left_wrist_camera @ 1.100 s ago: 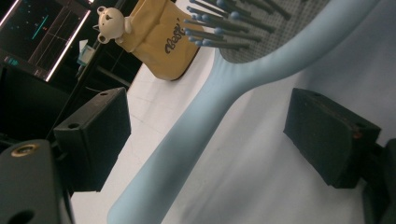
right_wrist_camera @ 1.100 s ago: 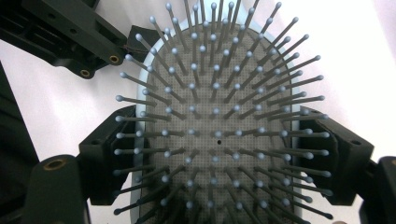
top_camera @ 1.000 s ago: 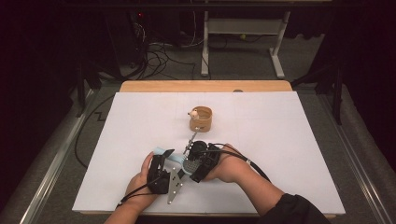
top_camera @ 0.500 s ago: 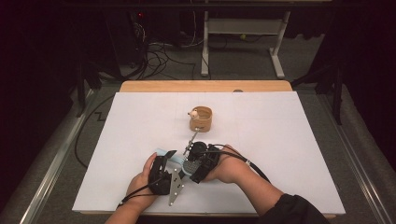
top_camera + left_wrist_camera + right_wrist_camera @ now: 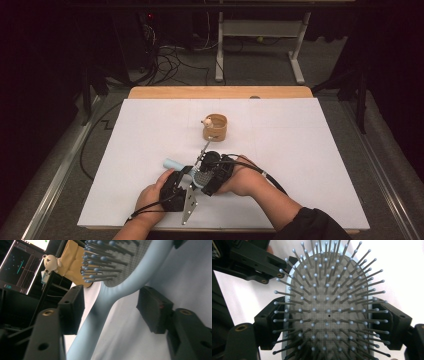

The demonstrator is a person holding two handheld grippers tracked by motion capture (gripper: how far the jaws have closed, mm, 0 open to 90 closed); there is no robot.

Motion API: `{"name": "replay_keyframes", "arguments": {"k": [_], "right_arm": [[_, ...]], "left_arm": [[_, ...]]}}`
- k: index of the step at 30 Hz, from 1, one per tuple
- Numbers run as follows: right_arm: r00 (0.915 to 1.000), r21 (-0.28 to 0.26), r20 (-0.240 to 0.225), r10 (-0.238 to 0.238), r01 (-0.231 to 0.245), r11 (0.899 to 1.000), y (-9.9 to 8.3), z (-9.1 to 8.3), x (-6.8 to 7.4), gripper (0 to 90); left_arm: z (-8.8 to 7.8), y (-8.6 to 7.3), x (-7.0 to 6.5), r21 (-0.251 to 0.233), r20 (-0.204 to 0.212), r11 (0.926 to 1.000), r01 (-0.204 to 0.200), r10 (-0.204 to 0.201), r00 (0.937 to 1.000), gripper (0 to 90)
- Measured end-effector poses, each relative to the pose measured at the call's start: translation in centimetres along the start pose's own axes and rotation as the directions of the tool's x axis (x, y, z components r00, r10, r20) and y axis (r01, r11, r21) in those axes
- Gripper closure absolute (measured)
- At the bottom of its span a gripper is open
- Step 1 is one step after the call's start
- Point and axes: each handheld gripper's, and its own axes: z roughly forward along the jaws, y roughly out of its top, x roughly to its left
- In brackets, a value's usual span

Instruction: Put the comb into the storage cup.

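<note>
High view: near the table's (image 5: 300, 150) 6 o'clock edge the 2 hands meet, the left gripper (image 5: 186, 176) at 7 o'clock of the right gripper (image 5: 202, 175), with a pale blue hairbrush (image 5: 176, 164) between them. Its handle sticks out toward 10 o'clock and its grey bristle pad lies under the right gripper. At 12 o'clock of the hands, well apart from them, stands a tan cup (image 5: 215, 127) with a small white bear figure (image 5: 205, 121) on its rim at 9 o'clock. Left gripper view: the 2 black jaws flank the brush's neck (image 5: 107, 302), where the handle widens into the head. They have just been closing with the neck between them; the left pad sits just beside or against the handle, while a clear gap remains at the right pad, so this is not yet a firm grip. The cup and bear show at 11 o'clock. Right gripper view: the bristle head (image 5: 328, 312) faces the camera, and both jaws press against its blue rim at 9 and 3 o'clock, holding the brush by its head. The left gripper's jaw reaches in at 11 o'clock.
</note>
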Motion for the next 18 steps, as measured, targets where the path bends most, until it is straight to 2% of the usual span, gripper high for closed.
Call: {"name": "replay_keyframes", "arguments": {"k": [5,10,18], "right_arm": [[1.0000,0.009,-0.001,0.004,-0.004,1.000,0.09,-0.09,0.00,20.7],[0.9999,0.001,-0.005,0.012,-0.012,1.000,0.11,-0.05,-0.11,20.7],[0.9998,0.002,-0.008,0.020,-0.020,1.000,0.22,-0.24,-0.15,20.7]], "left_arm": [[0.00,0.01,-0.02,-0.003,-0.008,1.0000,0.005,-0.005,0.9999,46.4],[-0.10,0.16,-0.36,-0.014,-0.022,0.9994,-0.033,0.032,0.9992,53.2],[-0.38,0.21,-0.28,-0.024,-0.049,0.9986,-0.047,0.046,0.9977,62.4]]}}
